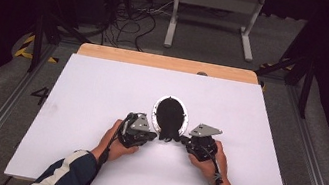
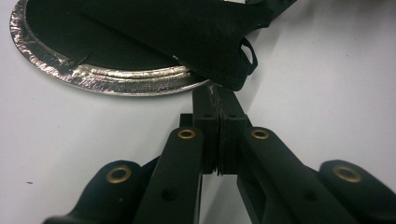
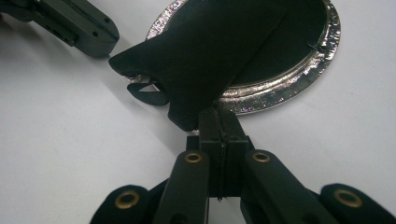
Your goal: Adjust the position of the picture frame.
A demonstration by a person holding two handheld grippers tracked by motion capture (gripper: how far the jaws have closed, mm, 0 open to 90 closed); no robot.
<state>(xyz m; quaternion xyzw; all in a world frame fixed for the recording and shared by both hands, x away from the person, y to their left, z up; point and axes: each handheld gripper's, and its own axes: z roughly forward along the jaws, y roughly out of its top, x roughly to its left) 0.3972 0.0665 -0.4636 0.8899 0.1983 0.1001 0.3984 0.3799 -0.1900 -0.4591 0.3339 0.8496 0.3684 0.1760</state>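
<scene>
A black cloth pouch [image 1: 170, 119] lies lengthwise across an oval silver-rimmed plate [image 1: 156, 105] at the middle of the white table. Its near end hangs over the plate's rim toward me. My left gripper [image 1: 157, 135] is shut on the left corner of that end, and the pouch [image 2: 187, 32] meets its closed tips just past the plate's rim [image 2: 116, 84]. My right gripper [image 1: 183, 138] is shut on the other corner of the pouch [image 3: 205, 60], close to the rim [image 3: 280, 88]. A small loop [image 3: 147, 95] hangs between the two corners. The left gripper's jaw [image 3: 70, 23] shows beyond it.
The white board [image 1: 101, 92] covers the table, with a wooden strip [image 1: 167, 62] along its far edge. Beyond it, cables [image 1: 134, 21] and a white stand's legs [image 1: 212, 19] are on the floor. Metal rails [image 1: 8, 107] run along both sides.
</scene>
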